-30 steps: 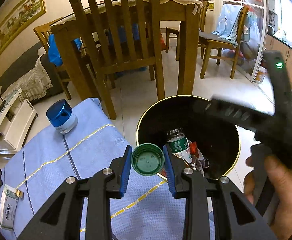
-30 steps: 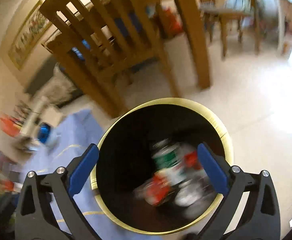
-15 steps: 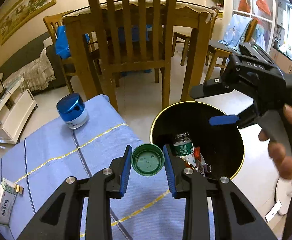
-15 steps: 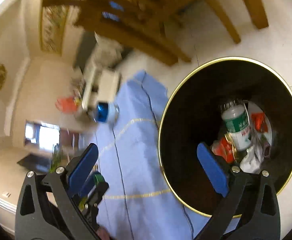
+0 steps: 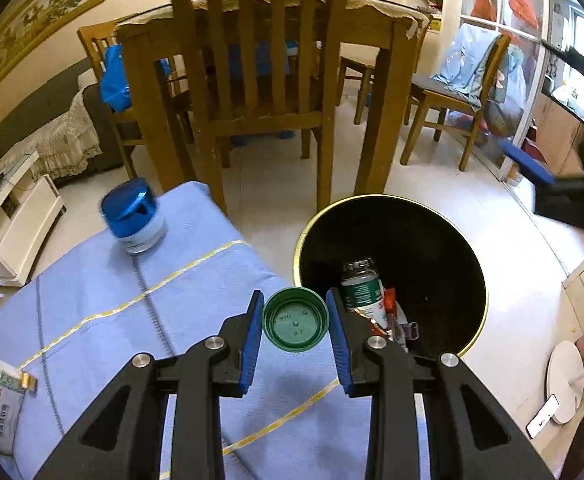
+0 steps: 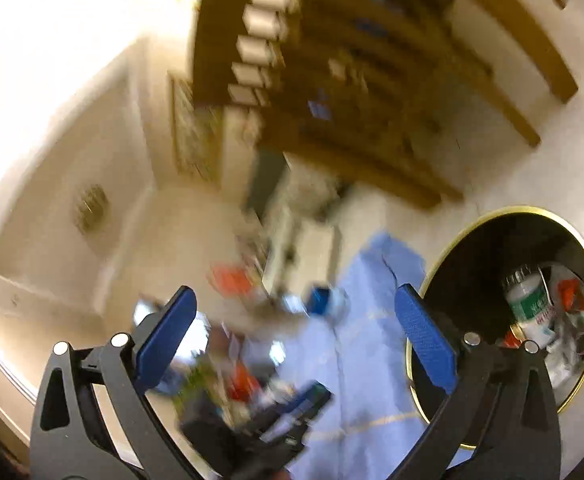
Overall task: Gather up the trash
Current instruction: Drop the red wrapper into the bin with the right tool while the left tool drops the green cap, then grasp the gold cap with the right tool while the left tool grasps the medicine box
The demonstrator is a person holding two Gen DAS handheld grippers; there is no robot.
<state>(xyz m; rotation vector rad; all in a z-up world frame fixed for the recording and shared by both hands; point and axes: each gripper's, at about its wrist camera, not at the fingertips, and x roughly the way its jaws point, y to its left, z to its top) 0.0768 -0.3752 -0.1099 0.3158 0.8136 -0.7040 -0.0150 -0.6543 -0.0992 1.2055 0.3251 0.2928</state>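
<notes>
One cap: green cap (image 5: 295, 324) sits squarely between both blue pads, over the blue cloth (image 5: 104, 312), near the bin's (image 5: 388, 200) left rim
Left gripper (image 5: 295, 326): clamped on it
Right gripper (image 6: 294, 334): wide apart, empty

A jar (image 5: 134, 218) stands on the cloth (image 5: 104, 300), the bin (image 5: 392, 276) just right of it, chair (image 5: 252, 60) behind

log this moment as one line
left gripper: shut on round green plastic cap | right gripper: open, empty | black gold-rimmed bin: bottle inside
</notes>
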